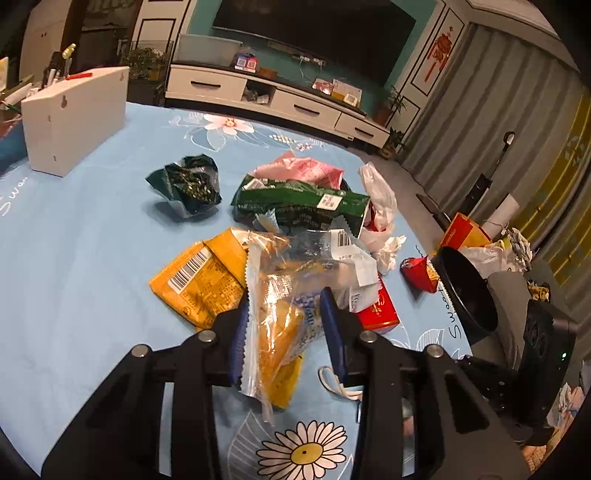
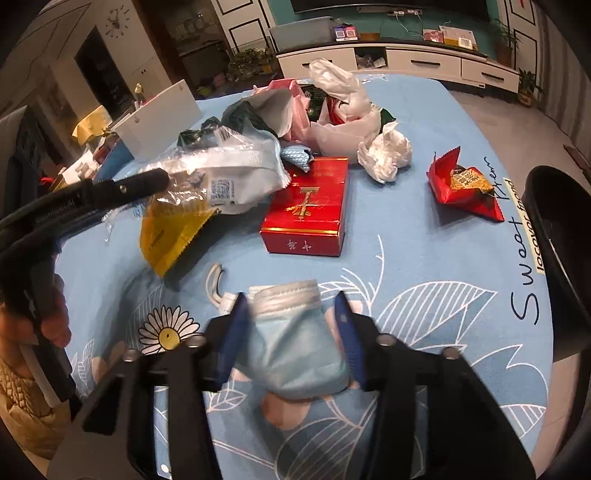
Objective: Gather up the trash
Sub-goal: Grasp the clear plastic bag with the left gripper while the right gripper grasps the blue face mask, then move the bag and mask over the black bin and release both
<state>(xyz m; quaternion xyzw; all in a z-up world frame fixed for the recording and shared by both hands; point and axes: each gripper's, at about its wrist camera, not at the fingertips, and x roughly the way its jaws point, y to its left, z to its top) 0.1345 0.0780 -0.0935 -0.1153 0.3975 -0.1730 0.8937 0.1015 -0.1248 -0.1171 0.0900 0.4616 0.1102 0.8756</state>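
— What's past the table (image 1: 74, 229) with its blue flowered cloth?

— A white box (image 1: 74, 118) stands at its far left corner. Beyond, a long white cabinet (image 1: 273, 96) with drawers sits under a dark television (image 1: 314, 33).

— And to the right?

— Grey curtains (image 1: 491, 99), a potted plant (image 1: 393, 105) near them. A wall clock (image 2: 119, 23) hangs on the left.

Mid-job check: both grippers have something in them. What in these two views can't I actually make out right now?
- Bin: contents hidden, left view sees it side-on; right view cuts it at the edge.
- Clear wrapper in the left gripper: its lower end is behind the fingers.
- Face mask in the right gripper: near end hidden by the gripper body.
- Red box: mostly covered by wrappers in the left view.
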